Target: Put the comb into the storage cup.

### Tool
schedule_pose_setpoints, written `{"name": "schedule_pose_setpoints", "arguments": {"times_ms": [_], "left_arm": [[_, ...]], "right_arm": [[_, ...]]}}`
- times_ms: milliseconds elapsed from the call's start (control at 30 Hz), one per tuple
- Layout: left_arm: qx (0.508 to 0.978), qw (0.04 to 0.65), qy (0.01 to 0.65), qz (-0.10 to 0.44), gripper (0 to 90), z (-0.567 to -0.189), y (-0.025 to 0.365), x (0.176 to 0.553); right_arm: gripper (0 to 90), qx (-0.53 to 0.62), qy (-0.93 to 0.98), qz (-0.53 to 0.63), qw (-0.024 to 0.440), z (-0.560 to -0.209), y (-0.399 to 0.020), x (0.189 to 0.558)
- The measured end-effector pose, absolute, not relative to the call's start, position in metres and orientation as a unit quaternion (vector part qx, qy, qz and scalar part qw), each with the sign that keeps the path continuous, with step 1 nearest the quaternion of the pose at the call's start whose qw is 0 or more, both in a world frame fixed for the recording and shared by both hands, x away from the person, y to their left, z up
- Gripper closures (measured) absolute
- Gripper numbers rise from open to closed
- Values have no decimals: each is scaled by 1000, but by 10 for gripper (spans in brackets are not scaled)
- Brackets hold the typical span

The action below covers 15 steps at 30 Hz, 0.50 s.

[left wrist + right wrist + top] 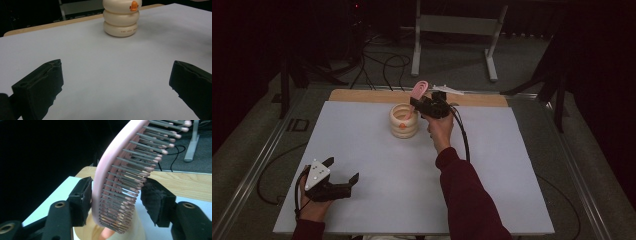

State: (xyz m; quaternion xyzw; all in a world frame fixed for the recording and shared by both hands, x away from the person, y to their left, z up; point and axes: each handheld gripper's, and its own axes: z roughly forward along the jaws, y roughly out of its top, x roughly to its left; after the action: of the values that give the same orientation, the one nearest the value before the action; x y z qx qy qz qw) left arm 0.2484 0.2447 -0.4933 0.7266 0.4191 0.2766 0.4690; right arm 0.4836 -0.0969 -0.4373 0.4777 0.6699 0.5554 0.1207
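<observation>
At the near left corner of the white table (377, 190), the left gripper (343, 171) rests low in the person's left hand (312, 205), its jaws spread wide with nothing between them; the left gripper view shows the two black jaws far apart over bare white surface, pointing toward the cream holder (122, 18) well ahead. That holder (404, 120), a cream cup shaped like three stacked rings with a small orange mark on its side, stands upright toward the far middle of the table, well apart from the left gripper. Just beside and above it on its right, the right gripper (416, 103) is held out by the person's right hand (440, 127) in a dark red sleeve (469, 200). Its jaws are closed on a pink hairbrush (418, 91): in the right gripper view one jaw presses the brush's smooth pink back and the other meets the tips of the grey bristles (130, 177). The brush (107, 170) stands tilted, head up, its handle end dipping into the holder's opening. Beyond the table's wooden far edge (362, 96) lie dark floor and cables (382, 65).
</observation>
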Motion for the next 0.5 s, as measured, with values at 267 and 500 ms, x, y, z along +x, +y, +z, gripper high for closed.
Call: {"name": "schedule_pose_setpoints", "arguments": {"times_ms": [267, 500], "left_arm": [[726, 470, 419, 276, 0, -493, 244, 249], [727, 469, 418, 276, 1, -494, 244, 249]], "right_arm": [[242, 478, 678, 544, 125, -437, -97, 483], [174, 475, 685, 538, 126, -434, -99, 481]]}}
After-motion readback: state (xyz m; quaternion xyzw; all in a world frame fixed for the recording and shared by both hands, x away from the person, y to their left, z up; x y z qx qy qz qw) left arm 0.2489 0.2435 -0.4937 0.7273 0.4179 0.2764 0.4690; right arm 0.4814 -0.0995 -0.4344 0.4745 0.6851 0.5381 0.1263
